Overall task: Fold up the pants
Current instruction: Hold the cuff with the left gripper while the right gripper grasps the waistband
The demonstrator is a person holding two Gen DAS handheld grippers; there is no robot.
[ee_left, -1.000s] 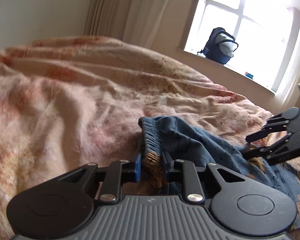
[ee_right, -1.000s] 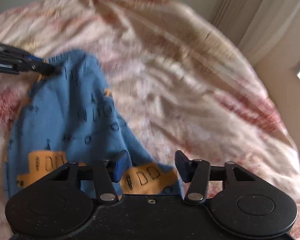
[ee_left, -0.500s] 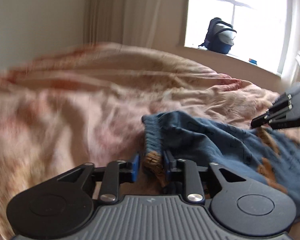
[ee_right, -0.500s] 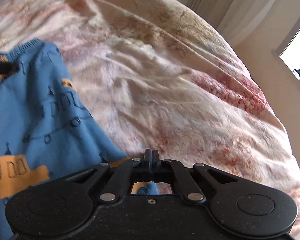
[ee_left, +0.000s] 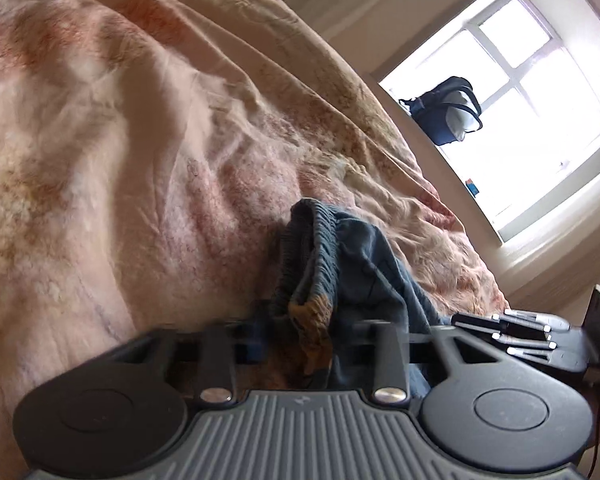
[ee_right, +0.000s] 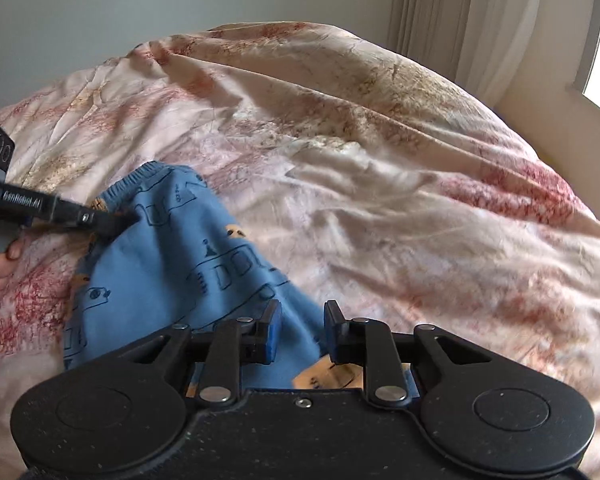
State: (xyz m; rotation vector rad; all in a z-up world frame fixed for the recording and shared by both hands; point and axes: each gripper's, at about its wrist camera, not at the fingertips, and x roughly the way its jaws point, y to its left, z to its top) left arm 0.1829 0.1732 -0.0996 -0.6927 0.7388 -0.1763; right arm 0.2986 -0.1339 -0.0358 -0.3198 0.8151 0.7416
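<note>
Left wrist: backpack (ee_left: 446, 114) on windowsill (ee_left: 452, 172) beyond rumpled bedspread (ee_left: 140, 140).

Open bedspread (ee_right: 380, 200) beyond pants (ee_right: 160, 272), window wall (ee_left: 380, 40) seemingly near

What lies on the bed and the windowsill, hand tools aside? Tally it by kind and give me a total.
Blue pants: 1
Floral bedspread: 1
Dark blue bag on the sill: 1
Small blue object on the sill, too small to identify: 1
Total: 4
</note>
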